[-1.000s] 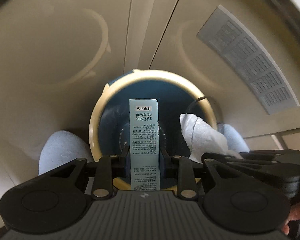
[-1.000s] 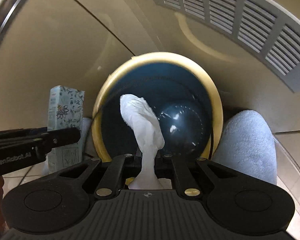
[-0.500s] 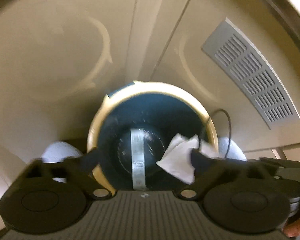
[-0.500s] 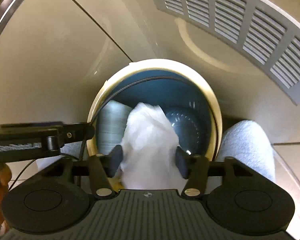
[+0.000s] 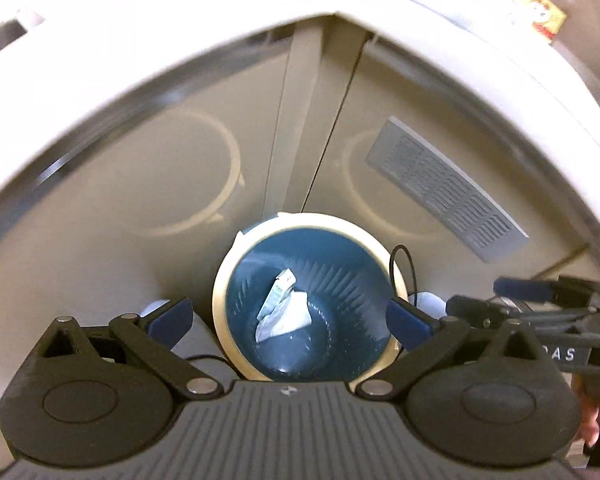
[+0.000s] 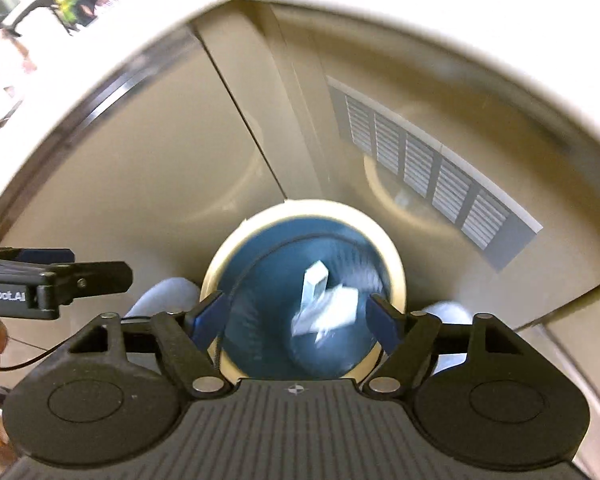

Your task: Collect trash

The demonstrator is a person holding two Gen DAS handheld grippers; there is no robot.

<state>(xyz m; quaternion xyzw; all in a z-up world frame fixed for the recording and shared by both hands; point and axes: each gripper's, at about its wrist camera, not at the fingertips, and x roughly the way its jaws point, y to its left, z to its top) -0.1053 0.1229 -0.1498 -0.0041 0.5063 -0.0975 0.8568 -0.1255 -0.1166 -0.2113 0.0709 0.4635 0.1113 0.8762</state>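
Trash inside the blue bin, both grippers empty above it

Left gripper (image 5: 288, 320) and right gripper (image 6: 294, 316) have jaws spread wide; box (image 5: 278, 294) and what seems a tissue (image 5: 294, 316) lie at center in the bin (image 5: 222, 280).

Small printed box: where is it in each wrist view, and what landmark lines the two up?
Left wrist: small printed box lies at the bin bottom, centre frame, against the crumpled tissue.
Right wrist: same box, blurred, centre-right inside the bin, leaning above the tissue.
Shared landmark: the bin's cream rim.

Beige cabinet doors (image 5: 172, 184), grey louvred vent (image 5: 444, 196), white counter edge (image 5: 260, 8) overhead
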